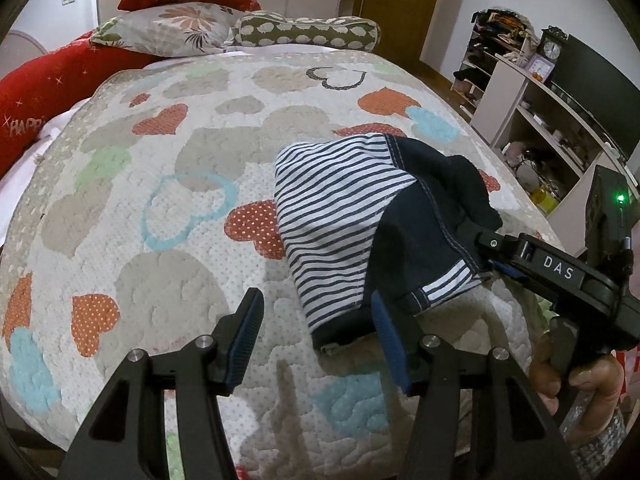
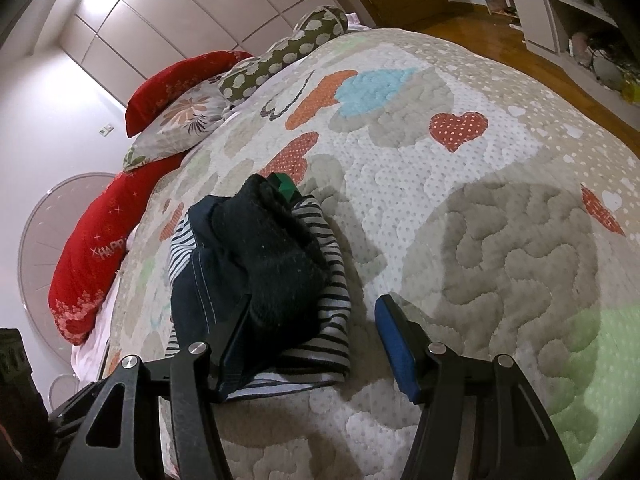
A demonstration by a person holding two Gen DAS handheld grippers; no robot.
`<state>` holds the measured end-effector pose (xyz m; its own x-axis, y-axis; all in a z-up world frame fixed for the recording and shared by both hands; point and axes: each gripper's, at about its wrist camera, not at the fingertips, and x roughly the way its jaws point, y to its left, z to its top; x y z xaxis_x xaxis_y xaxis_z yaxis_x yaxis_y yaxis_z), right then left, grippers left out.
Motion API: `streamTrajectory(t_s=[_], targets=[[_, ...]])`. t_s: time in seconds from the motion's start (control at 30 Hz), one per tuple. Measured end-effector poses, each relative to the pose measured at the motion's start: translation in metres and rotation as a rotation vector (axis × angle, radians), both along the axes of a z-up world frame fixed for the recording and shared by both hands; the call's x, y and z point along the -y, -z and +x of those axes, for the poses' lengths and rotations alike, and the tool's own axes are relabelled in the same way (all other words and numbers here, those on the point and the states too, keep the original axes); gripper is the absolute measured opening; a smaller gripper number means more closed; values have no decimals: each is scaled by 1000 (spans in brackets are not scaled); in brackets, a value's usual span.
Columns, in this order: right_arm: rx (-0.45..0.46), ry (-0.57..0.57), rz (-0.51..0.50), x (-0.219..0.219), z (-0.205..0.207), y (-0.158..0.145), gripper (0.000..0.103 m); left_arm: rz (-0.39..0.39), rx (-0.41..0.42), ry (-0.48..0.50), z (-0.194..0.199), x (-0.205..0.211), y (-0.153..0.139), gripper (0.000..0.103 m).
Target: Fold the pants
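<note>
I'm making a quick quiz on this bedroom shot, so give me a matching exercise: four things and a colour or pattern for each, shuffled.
Things:
1. pants
2. bolster
3. long pillow
4. pads on the left tongs

Looks:
A. olive with pale spots
B. blue
C. dark navy with striped lining
D. red with "HAPPY" lettering

Pairs: 1-C, 2-A, 3-D, 4-B

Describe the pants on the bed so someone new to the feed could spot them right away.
Start from the bed's heart-patterned quilt, with red and floral pillows at its far end. On the quilt's near part, towards the shelving side, lies one small bundle: the pants. They are the only garment there, navy fabric with white stitching and navy-and-white striped panels, against the quilt's pale hearts.
</note>
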<state>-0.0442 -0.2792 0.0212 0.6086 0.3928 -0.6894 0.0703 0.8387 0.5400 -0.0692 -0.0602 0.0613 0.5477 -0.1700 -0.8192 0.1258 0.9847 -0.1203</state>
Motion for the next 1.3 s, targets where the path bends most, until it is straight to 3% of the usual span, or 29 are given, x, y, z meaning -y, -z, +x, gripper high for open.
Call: streamTrajectory(t_s=[0.53, 0.97, 1.3], targets=[[-19, -30, -3, 0, 7, -4, 66, -39, -67, -17, 14, -8, 14, 58], [-24, -40, 57, 6, 18, -2, 67, -57, -116, -19, 25, -7, 27, 63], [-40, -34, 213, 21, 30, 8, 67, -250, -168, -29, 51, -38, 33, 66]])
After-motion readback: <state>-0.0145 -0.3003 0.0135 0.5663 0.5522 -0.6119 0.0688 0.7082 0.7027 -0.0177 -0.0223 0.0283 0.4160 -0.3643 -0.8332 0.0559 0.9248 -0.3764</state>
